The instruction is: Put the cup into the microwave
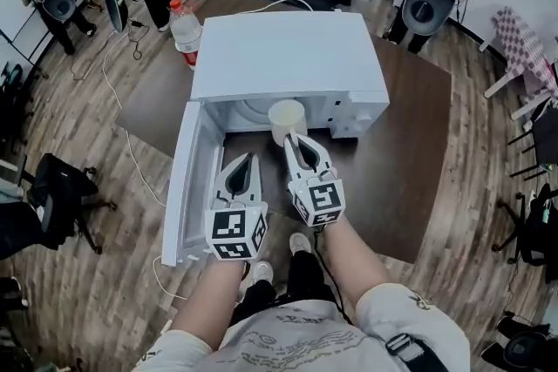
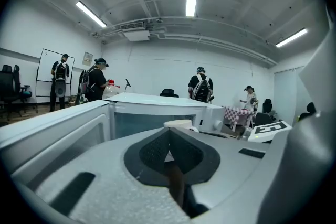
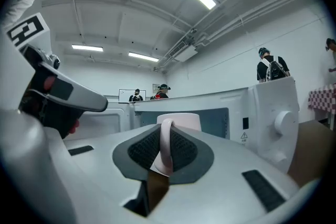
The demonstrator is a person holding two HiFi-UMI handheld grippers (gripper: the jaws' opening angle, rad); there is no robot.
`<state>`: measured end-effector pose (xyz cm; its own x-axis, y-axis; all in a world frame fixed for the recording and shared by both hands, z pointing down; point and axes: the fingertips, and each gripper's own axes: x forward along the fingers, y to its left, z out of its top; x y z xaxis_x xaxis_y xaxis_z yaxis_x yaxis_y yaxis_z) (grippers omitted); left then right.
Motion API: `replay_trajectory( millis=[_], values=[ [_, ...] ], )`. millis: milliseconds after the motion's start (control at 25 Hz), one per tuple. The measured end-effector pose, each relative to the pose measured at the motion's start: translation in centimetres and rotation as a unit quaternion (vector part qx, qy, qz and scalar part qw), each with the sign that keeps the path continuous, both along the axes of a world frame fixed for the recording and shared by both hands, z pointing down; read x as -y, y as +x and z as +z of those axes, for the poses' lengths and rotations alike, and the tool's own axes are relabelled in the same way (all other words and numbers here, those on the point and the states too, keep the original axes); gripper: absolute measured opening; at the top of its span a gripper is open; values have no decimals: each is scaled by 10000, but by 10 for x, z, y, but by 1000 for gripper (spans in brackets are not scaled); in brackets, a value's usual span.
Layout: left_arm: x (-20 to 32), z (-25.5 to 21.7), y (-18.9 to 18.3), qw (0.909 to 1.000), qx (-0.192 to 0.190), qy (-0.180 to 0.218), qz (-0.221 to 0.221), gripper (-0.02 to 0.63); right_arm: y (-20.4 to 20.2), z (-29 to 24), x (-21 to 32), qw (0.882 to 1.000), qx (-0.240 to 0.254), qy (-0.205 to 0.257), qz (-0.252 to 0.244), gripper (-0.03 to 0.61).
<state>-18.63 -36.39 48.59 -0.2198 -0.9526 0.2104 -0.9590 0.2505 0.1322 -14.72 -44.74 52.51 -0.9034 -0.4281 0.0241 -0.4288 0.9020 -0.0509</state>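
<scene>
A pale cup (image 1: pixel 287 117) stands upright at the mouth of the white microwave (image 1: pixel 288 57), whose door (image 1: pixel 186 180) hangs open to the left. My right gripper (image 1: pixel 297 141) is shut on the cup's handle (image 3: pixel 166 150), and the cup body (image 3: pixel 179 121) rises just beyond the pads, in front of the microwave cavity (image 3: pixel 210 122). My left gripper (image 1: pixel 243 161) sits beside it to the left, in front of the cavity, shut with nothing between its pads (image 2: pixel 157 150). In the left gripper view the cup rim (image 2: pixel 178 124) shows just past the jaws.
The microwave stands on a dark brown table (image 1: pixel 410 161). A water bottle with a red label (image 1: pixel 186 32) stands behind its left corner. The control panel with knobs (image 3: pixel 273 115) is right of the cavity. Office chairs and people stand around the room.
</scene>
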Motion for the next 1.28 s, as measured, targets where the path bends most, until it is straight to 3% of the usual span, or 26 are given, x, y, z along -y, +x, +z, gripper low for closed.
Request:
replay_trajectory(
  millis=[320,720,880,960,1280],
  values=[
    [12,41,-22,9991,-61,-216,-352,14,-54,36,42,9997,79,34,-235,40],
    [17,63,-40,9982,-84,-388,-457,14,-95,65,77,9998,-90,111,-134,40],
    [18,64,-45,9981,-128,-391,-447,14,-101,67,80,9996,-207,174,113,45],
    [18,63,-45,9982,-145,-406,-417,14,-100,72,77,9991,-369,109,162,120],
    [16,57,-46,9985,-159,-439,-278,14,-80,92,75,9937,-924,-124,624,150]
  ],
)
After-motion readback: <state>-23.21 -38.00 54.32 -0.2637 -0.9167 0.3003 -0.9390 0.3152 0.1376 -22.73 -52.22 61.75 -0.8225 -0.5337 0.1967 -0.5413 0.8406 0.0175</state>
